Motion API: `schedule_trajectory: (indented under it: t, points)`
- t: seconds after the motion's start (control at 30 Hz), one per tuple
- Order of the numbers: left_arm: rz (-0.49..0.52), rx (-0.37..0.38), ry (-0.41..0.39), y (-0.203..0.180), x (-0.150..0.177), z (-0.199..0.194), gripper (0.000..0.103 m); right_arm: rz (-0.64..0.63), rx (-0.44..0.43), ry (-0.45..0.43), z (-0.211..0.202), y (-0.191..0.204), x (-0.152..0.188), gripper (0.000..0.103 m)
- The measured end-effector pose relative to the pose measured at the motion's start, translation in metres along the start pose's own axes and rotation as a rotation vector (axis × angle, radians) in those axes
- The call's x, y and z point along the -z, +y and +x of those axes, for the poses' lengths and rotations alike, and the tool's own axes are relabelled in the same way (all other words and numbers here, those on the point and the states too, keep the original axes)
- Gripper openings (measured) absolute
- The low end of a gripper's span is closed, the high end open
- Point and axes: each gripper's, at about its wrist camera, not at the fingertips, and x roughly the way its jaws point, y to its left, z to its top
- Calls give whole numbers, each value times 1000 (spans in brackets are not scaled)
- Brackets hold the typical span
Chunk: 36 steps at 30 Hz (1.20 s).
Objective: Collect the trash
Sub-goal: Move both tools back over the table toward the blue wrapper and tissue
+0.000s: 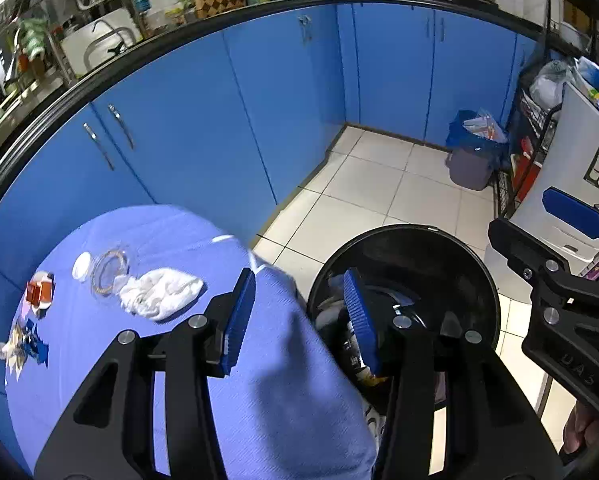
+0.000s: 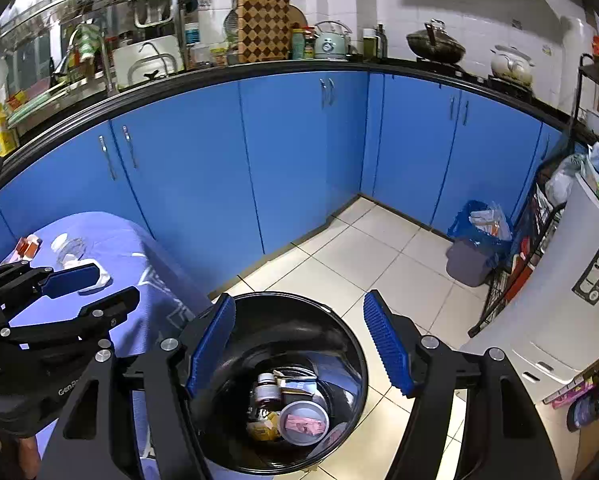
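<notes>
Both grippers hang empty, left gripper (image 1: 299, 320) jaws partly apart over the table (image 1: 259, 360) edge, with scraps (image 1: 23, 344), a wrapper (image 1: 39, 292) and a tissue (image 1: 159, 292) on it, right gripper (image 2: 299, 344) jaws wide over the bin (image 2: 339, 320) holding trash (image 2: 291, 412).
</notes>
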Motion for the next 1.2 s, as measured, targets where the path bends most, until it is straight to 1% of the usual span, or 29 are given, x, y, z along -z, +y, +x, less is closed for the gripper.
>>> schedule_trajectory:
  t: [0.17, 0.23, 0.3, 0.33, 0.37, 0.47, 0.53, 0.63, 0.67, 0.7, 0.8, 1.07, 1.2]
  points:
    - [-43, -13, 1, 22, 7, -8, 49, -32, -16, -2, -6, 19, -2, 65]
    - [-66, -23, -8, 33, 10, -14, 58, -46, -24, -5, -8, 27, -3, 65]
    - [-84, -34, -19, 42, 13, -20, 63, -61, -37, -7, -11, 37, -4, 65]
    - [-92, -39, -23, 47, 15, -23, 69, -69, -42, -10, -12, 41, -4, 65]
    - [-104, -47, -29, 54, 17, -27, 71, -81, -50, -13, -14, 49, -5, 65]
    - [-136, -64, -41, 73, 24, -35, 73, -110, -69, -15, -17, 69, -6, 65]
    - [-161, -75, -40, 87, 28, -39, 84, -127, -79, -15, -18, 80, -6, 65]
    - [-205, -92, -46, 110, 36, -45, 86, -150, -105, -18, -18, 101, -8, 65]
    - [-224, -102, -42, 120, 40, -45, 89, -155, -112, -15, -17, 106, -8, 65]
    - [-236, -108, -39, 125, 42, -45, 94, -165, -123, -11, -15, 114, -9, 65]
    - [-281, -127, -33, 149, 51, -45, 95, -189, -154, 2, -9, 136, -8, 65]
    - [-358, -203, -12, 209, 76, -34, 97, -235, -244, 52, 21, 192, -8, 65]
    - [-410, -230, 5, 243, 87, -26, 97, -257, -263, 71, 37, 216, -12, 65]
